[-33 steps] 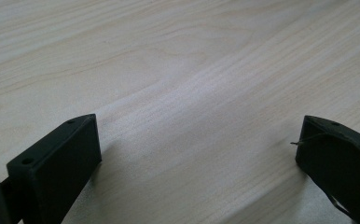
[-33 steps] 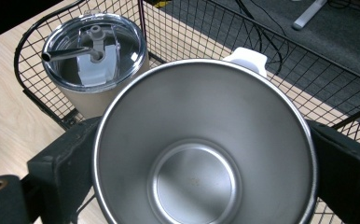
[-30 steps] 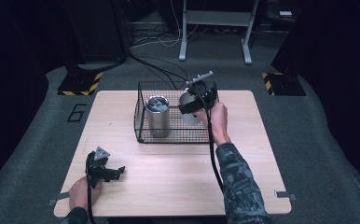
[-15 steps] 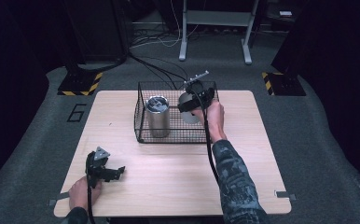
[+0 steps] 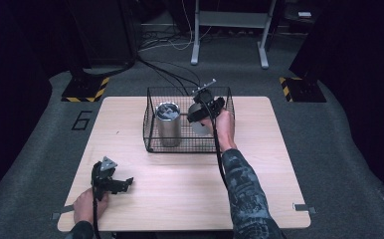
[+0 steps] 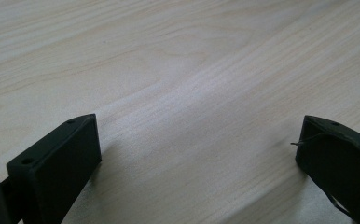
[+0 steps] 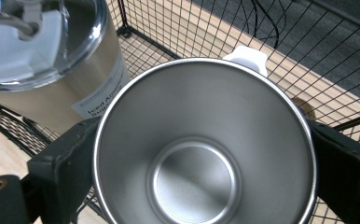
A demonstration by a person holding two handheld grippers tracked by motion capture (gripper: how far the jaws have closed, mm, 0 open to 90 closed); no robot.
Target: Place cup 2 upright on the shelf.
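Observation:
A black wire basket stands at the table's far middle. Inside it, at the left, a steel tumbler with a clear lid stands upright; the right gripper view shows it at upper left. My right gripper hangs over the basket's right half, shut on an open steel cup. Its jaws press both sides of that cup, whose empty inside faces the camera. My left gripper rests open on the wood near the front left corner, with bare table between its jaws.
The wooden table has free room on the right and in front of the basket. Cables and a metal stand lie on the dark floor beyond the far edge. Yellow-black floor markers sit at both far corners.
The right gripper with the cup has shifted slightly lower and closer over the basket. The left gripper has not moved.

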